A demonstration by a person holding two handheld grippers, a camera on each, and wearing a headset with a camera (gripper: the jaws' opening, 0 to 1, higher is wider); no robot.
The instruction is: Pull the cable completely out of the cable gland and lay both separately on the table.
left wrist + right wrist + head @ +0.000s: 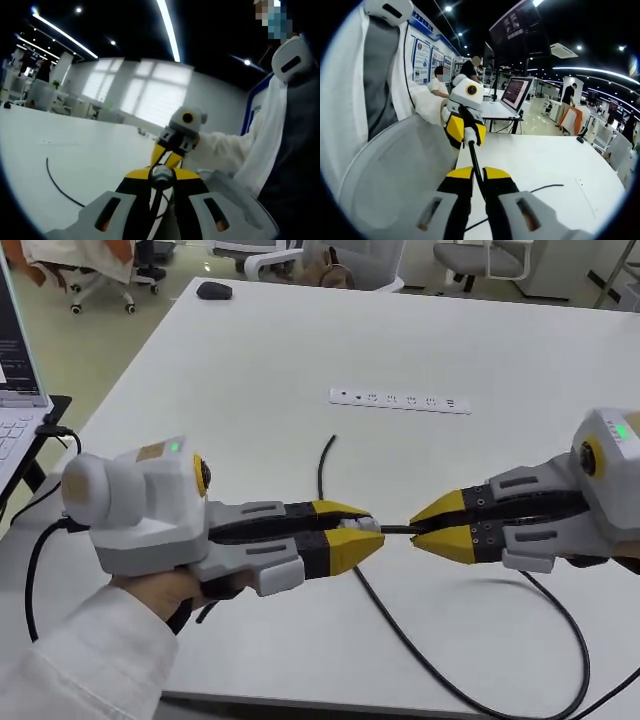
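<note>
Cable (398, 530) and gland (161, 176) are not yet apart. A short black stretch bridges my two grippers, which are held in the air over the near part of the white table (250, 360). My left gripper (376, 532) has its yellow jaws closed down on the round metal gland. My right gripper (418, 530) is pinched tight on the cable just beside it, almost tip to tip. The rest of the cable trails from under the right gripper, loops across the table close to the near edge, and runs up to a loose end lying short of the power strip (400, 401).

I judge this to be the pulling step, with the real pull yet to come. Next I need to hold the gland steady and draw the right gripper straight away along the cable's line. How much cable sits inside the gland I cannot tell.

Room is good to the right and ahead. The near edge is close by the loop, so I would lay both pieces farther in. The mouse (213, 290) and laptop (15, 390) are well off to the left.
</note>
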